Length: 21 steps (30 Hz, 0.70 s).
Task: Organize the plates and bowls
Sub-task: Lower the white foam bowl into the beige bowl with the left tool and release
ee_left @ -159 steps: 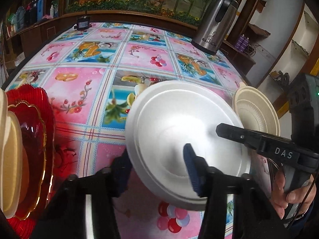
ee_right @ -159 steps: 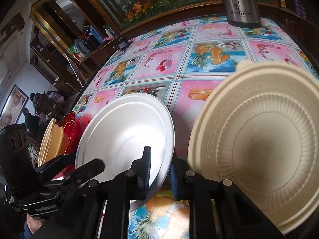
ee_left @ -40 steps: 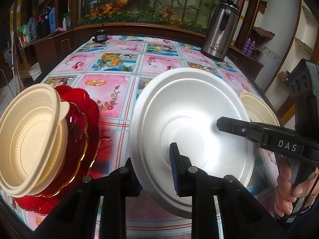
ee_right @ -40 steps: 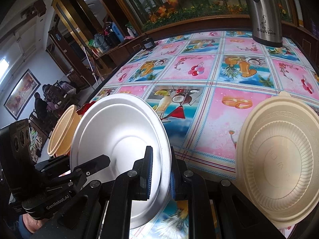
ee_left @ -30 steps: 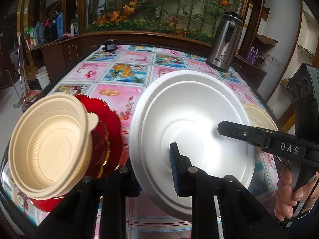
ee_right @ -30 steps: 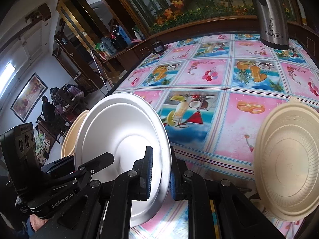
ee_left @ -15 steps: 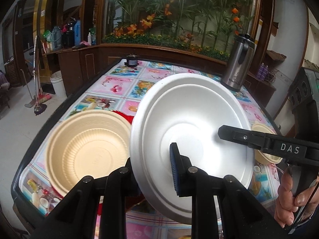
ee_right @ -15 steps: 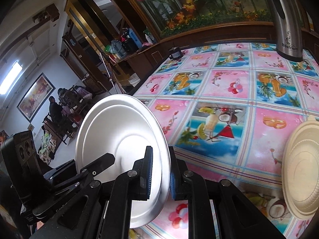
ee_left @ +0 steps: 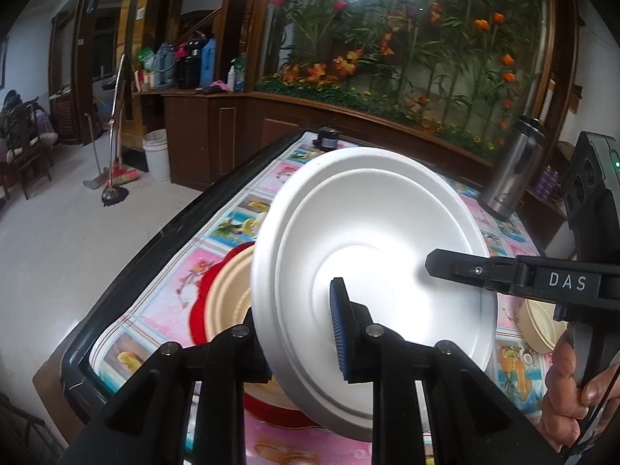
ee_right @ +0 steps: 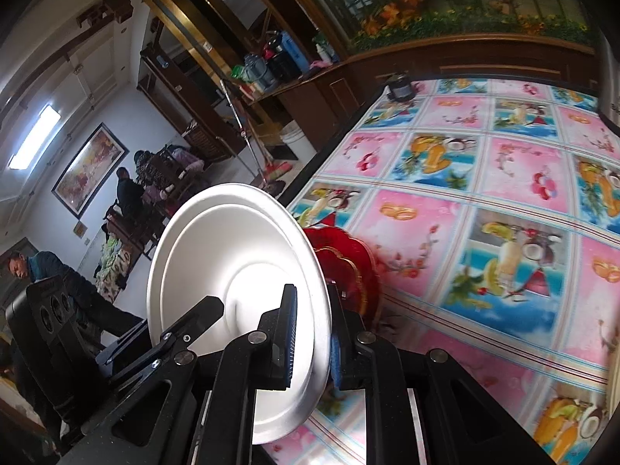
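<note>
The white plate (ee_left: 372, 271) is held in the air, tilted on edge, above the near left part of the table (ee_left: 162, 290), which is covered by a pink and blue patterned cloth. Going from left to right in the left wrist view, a red scalloped dish (ee_left: 201, 310) is seen first, resting near the table's left edge with a tan ribbed bowl (ee_left: 228, 306) sitting in it; both are partly hidden behind the plate. The left gripper (ee_left: 298, 333) is pinched on the plate's lower rim, one blue-padded finger in front and the other behind. Further right, the right gripper (ee_left: 430, 265) is seen reaching across the plate's face from the side, held by a hand (ee_left: 569, 399). In its own view, the right gripper (ee_right: 312, 341) is likewise pressed together on the rim, the plate's edge (ee_right: 317, 310) being nipped between its pads. At the far right, a second tan bowl (ee_left: 540, 325) lies on the cloth, and a steel kettle (ee_left: 511, 174) stands beyond it.

The plate is judged to be very light, probably a foam or moulded disposable, stiff enough to keep its shape yet easily dented or cracked at the rim if squeezed hard. Its smooth surface may slip against the pads. It is best taken by the rim at two well separated points, as is done here, and lowered flat rather than dropped.
</note>
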Motion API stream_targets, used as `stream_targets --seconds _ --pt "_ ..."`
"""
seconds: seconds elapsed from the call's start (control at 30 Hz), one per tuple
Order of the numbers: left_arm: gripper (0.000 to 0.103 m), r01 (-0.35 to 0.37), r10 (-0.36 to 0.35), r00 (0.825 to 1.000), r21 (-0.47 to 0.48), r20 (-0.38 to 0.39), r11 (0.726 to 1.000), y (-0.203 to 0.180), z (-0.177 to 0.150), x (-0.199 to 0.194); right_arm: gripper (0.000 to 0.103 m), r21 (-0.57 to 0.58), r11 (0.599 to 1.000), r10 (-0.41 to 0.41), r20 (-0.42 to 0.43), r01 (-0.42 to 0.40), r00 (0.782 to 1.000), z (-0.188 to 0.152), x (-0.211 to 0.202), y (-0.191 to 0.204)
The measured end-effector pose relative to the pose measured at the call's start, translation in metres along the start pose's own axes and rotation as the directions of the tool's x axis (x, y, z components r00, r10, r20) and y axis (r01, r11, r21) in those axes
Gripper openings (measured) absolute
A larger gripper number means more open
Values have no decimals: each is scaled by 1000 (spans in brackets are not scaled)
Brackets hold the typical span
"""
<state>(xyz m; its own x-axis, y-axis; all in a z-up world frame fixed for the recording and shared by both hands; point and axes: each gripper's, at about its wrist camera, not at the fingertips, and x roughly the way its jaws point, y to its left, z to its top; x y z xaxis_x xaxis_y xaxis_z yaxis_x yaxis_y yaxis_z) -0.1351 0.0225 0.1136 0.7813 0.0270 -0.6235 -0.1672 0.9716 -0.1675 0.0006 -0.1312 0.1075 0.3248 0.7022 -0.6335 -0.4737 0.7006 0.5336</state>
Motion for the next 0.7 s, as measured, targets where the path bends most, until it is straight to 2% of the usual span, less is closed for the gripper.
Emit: stream_targets --seconds 0.2,0.37,0.7 --pt "21 -12 10 999 -40 -51 999 19 -3 22 16 43 999 2 -72 1 997 4 37 1" --pt "21 -24 20 998 -61 -65 998 27 -5 33 16 67 998 17 -114 -9 993 4 56 -7" --pt "21 -20 13 998 -107 -64 994 41 -7 35 20 22 998 57 -83 -55 995 1 64 -1"
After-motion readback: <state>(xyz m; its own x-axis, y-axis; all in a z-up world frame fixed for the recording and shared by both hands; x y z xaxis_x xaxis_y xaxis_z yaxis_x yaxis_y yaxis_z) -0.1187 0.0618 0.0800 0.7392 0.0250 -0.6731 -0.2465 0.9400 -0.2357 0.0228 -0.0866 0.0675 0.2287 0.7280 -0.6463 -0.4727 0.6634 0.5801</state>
